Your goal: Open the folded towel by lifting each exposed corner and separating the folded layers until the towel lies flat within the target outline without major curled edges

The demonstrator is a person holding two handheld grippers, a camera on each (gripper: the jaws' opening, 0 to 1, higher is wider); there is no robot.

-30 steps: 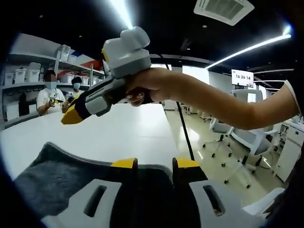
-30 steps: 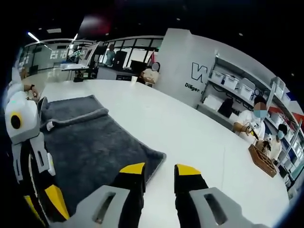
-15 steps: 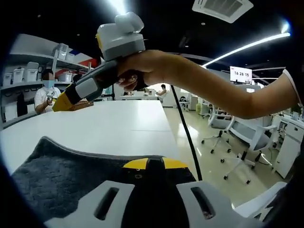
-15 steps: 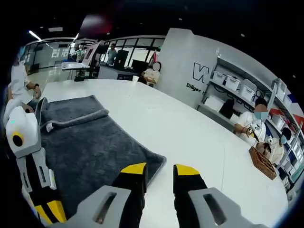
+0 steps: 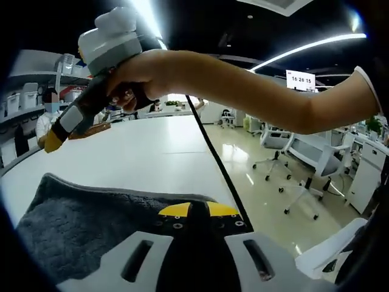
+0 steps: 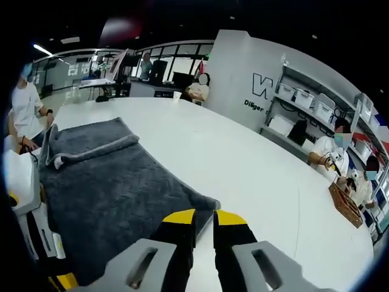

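Left gripper view sits low and close over the grey towel (image 5: 91, 222), facing the office. Right gripper view looks across the white table (image 6: 243, 164) toward shelves. Both share the towel.

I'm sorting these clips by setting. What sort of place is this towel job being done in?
Probably an open-plan office or lab workspace: a long white table holding the grey towel, wall shelves of storage bins, and wheeled office chairs on a glossy floor under strip ceiling lights.
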